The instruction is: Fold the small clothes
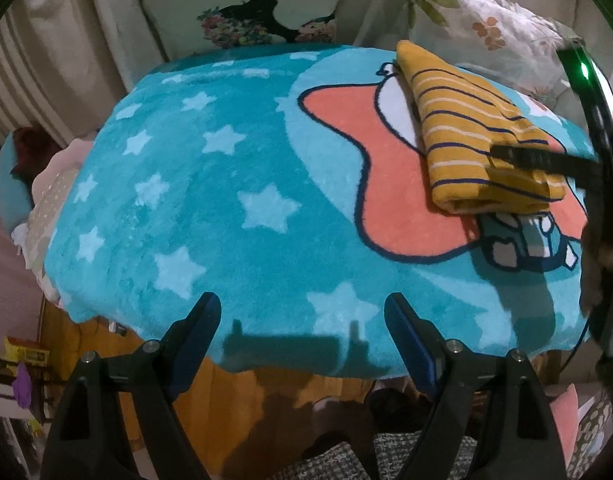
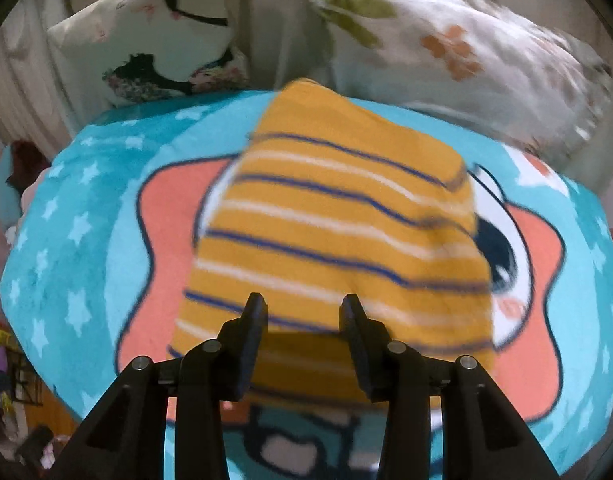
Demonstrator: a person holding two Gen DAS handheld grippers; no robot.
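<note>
While one folded striped garment (image 2: 330, 240) lies on the blanket (image 1: 226, 208), both grippers' jaws stand spread, empty.

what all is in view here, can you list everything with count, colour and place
folded garment: one, mustard yellow with navy and white stripes, lying on the blanket's cartoon star
blanket: one, teal with pale stars and a coral cartoon star, spread over the work surface
pillows: two, white with floral prints, standing behind the blanket
left hand-held gripper: one, black with blue pads, open over the blanket's near edge, nothing between the fingers
right hand-held gripper: one, black, fingers apart at the garment's near edge; whether they pinch fabric is unclear
</note>
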